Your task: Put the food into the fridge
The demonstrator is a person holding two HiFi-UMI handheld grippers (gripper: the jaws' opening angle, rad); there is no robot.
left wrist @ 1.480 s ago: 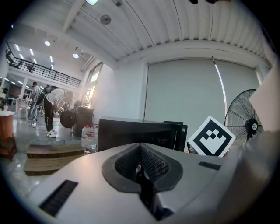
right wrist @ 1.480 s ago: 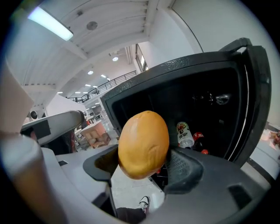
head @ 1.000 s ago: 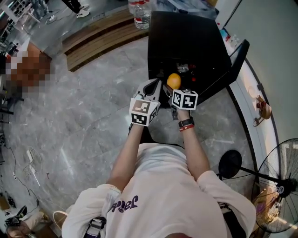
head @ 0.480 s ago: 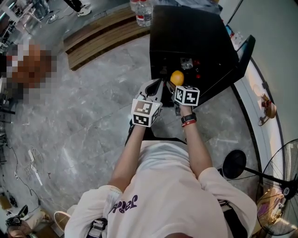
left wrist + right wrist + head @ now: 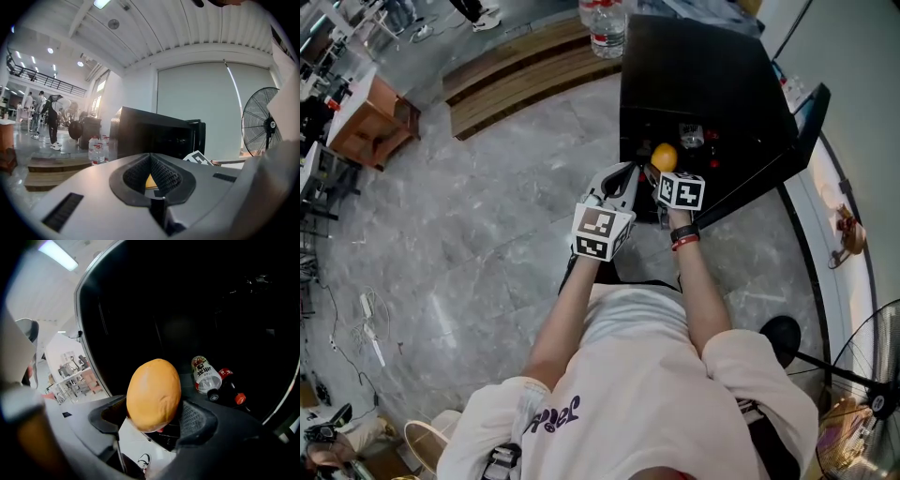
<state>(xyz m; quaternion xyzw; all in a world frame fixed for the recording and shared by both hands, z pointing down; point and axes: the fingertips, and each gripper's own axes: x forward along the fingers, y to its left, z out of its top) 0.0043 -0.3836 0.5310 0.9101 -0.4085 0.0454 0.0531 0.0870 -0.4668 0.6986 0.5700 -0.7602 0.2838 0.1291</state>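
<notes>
A black mini fridge (image 5: pixel 703 75) stands on the floor with its door (image 5: pixel 773 155) swung open to the right. My right gripper (image 5: pixel 662 169) is shut on an orange-yellow fruit (image 5: pixel 663 157) at the fridge's opening. In the right gripper view the fruit (image 5: pixel 153 394) sits between the jaws of that gripper (image 5: pixel 154 417), facing the dark interior (image 5: pixel 187 301). Inside lie a clear bottle (image 5: pixel 206 374) and a dark red-capped bottle (image 5: pixel 230 391). My left gripper (image 5: pixel 622 180) is shut and empty, just left of the right one. From the left gripper (image 5: pixel 151 177) the fridge (image 5: pixel 150 136) shows ahead.
Water bottles (image 5: pixel 605 23) stand on a low wooden platform (image 5: pixel 525 70) left of the fridge. A white counter edge (image 5: pixel 825 216) runs along the right. A floor fan's base (image 5: pixel 780 333) and cage (image 5: pixel 862 394) stand at the lower right. Grey marble floor (image 5: pixel 469 234) spreads to the left.
Both grippers have shifted slightly toward the fridge opening, the right one still carrying the fruit. The left gripper has stayed shut beside it.
</notes>
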